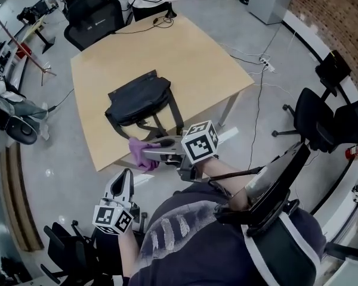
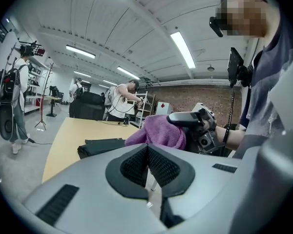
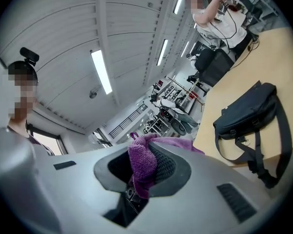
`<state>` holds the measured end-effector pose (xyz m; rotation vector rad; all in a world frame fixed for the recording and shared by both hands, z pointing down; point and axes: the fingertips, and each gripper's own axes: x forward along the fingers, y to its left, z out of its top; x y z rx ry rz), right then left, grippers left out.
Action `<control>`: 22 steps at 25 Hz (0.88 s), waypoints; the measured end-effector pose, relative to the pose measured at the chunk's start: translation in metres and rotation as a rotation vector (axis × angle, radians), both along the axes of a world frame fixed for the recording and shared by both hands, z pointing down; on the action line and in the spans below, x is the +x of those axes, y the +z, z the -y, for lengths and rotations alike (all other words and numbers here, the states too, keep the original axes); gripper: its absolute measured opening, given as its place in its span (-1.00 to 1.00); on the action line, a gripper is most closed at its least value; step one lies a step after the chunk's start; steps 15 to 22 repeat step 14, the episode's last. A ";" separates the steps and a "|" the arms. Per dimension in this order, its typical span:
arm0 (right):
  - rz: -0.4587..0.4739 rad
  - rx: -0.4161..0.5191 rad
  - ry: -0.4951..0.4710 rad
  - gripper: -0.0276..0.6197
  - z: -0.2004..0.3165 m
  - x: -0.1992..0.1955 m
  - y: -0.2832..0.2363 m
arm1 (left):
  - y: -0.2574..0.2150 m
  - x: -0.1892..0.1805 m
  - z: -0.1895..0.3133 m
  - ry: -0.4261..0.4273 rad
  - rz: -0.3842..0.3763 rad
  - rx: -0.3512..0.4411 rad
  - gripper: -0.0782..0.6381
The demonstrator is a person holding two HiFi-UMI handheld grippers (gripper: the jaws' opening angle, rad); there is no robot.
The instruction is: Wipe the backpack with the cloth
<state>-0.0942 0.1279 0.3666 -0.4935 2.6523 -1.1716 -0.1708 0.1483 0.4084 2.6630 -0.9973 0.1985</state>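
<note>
Pinching the purple cloth (image 1: 137,152) at the table's (image 1: 197,58) near edge, the right hand-held gripper (image 1: 147,154) sits just short of the backpack (image 1: 140,100) lying in the table's near half, which may slide when wiped because the left hand-held gripper (image 1: 125,176), closed on nothing, hangs off-table.

Cloth (image 1: 138,154): purple, fuzzy nap.
Backpack (image 1: 140,99): black all over, straps black too.
Table (image 1: 191,58): plain pale tan wood.
Right gripper (image 1: 156,155): light grey shell, black ribbed pads, cube white with black square markers.
Left gripper (image 1: 126,175): same grey and black, same black-on-white marker cube.
Floor (image 1: 274,70): glossy grey.
Brick wall (image 1: 340,11) at 1 o'clock: red-brown.
Chair (image 1: 315,117) at 3 o'clock: black.
Person's top (image 1: 185,249) at 6 o'clock: dark navy, pale grey streaks.
</note>
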 end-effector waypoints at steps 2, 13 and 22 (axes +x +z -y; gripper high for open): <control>0.019 -0.001 -0.002 -0.74 -0.015 0.022 -0.002 | 0.003 0.025 -0.012 0.002 0.005 -0.016 -0.76; 0.061 -0.157 0.033 -0.74 -0.139 0.211 0.050 | 0.015 0.229 -0.127 0.074 -0.002 -0.064 -0.76; 0.065 -0.166 0.041 -0.74 -0.149 0.229 0.054 | 0.017 0.246 -0.138 0.074 -0.003 -0.068 -0.76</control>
